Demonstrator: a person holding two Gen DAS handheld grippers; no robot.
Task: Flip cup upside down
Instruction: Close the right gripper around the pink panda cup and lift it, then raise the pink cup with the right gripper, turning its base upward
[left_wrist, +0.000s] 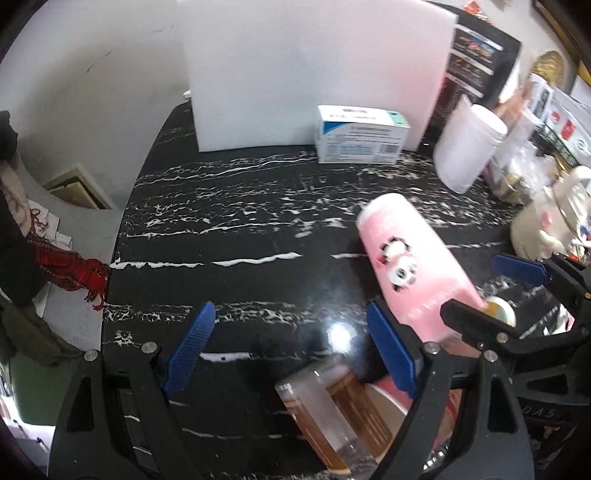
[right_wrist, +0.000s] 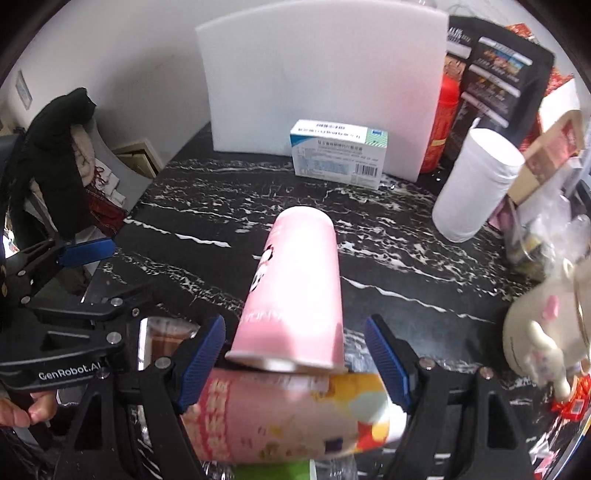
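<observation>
**Pink cup tipped mid-turn between wide tongs**

The black marble tabletop (right_wrist: 406, 266) leaves open room for a flip. The pink cup (right_wrist: 295, 291) leans tilted, closed base up and away, rim low between the right tongs (right_wrist: 295, 354), which stand wide, not visibly gripping. The left tongs (left_wrist: 291, 350) gape empty, clear of the turn.

The pink paper cup (right_wrist: 295, 291) with cartoon panda faces (left_wrist: 397, 258) tilts bottom-up, closed base toward the far side, open rim near, apparently off the tabletop.
</observation>
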